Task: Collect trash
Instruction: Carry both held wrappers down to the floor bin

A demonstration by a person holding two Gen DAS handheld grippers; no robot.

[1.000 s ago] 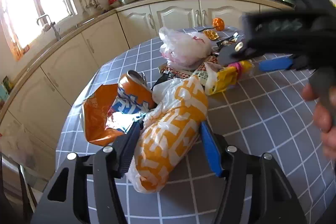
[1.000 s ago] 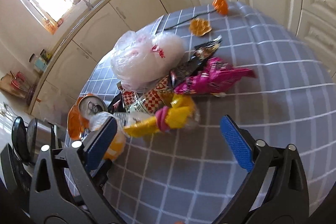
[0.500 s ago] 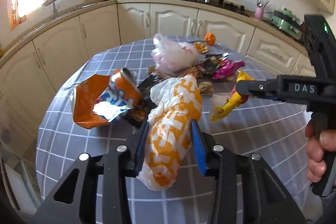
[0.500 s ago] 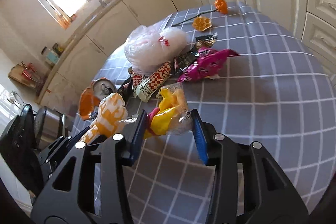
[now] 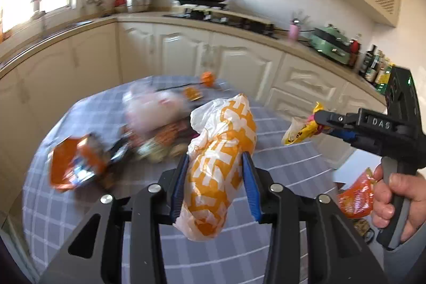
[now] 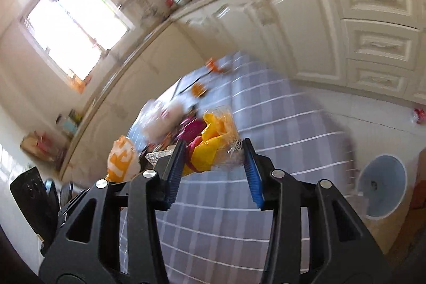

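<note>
My left gripper [image 5: 215,177] is shut on an orange-and-white plastic bag [image 5: 221,151] and holds it above the grey checked table [image 5: 279,164]. The bag also shows at the left of the right wrist view [image 6: 121,161]. My right gripper [image 6: 213,164] is shut on a yellow-and-pink wrapper [image 6: 213,145], lifted off the table. That gripper and its wrapper [image 5: 300,132] show at the right of the left wrist view. A blurred pile of trash remains on the table: an orange can and packet [image 5: 80,164] and a white-pink bag [image 5: 151,108].
A light blue bin [image 6: 382,190] stands on the floor right of the table. An orange packet [image 5: 355,198] lies on the floor near the hand. Cream kitchen cabinets [image 5: 239,65] curve behind the table, with a stove and pan above. Orange peel [image 5: 206,77] lies at the table's far edge.
Both grippers have lifted their loads off the table and swung to the right. The bin has come into the right wrist view. The views are now motion-blurred.
</note>
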